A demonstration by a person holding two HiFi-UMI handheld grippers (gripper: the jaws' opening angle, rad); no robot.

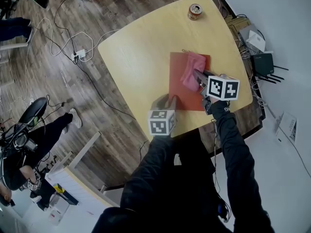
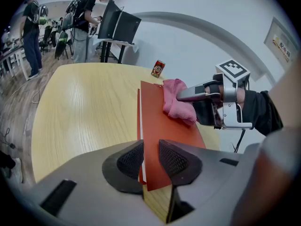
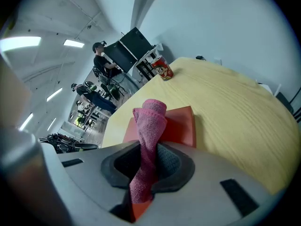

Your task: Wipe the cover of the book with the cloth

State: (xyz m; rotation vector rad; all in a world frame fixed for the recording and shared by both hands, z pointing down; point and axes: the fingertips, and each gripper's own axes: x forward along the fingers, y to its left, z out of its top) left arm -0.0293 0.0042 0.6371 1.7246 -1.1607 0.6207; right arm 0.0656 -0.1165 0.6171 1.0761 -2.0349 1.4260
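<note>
right claw (image 3: pixel 148 163), pink cloth (image 3: pixel 150 121), red book (image 3: pixel 183 126)

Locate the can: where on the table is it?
In the head view the can stands alone near the table's far edge, right of centre, well beyond the book and cloth.

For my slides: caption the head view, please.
Left gripper clamps the book by its edge; right gripper holds the cloth on the cover.

- The left gripper (image 1: pixel 166 102) is angled down, its jaws clamped on the near edge of the thin red book (image 1: pixel 181 89).
- The right gripper (image 1: pixel 198 76) is closed on the bunched pink cloth (image 1: pixel 191 68), with the black-sleeved arm extended.
</note>
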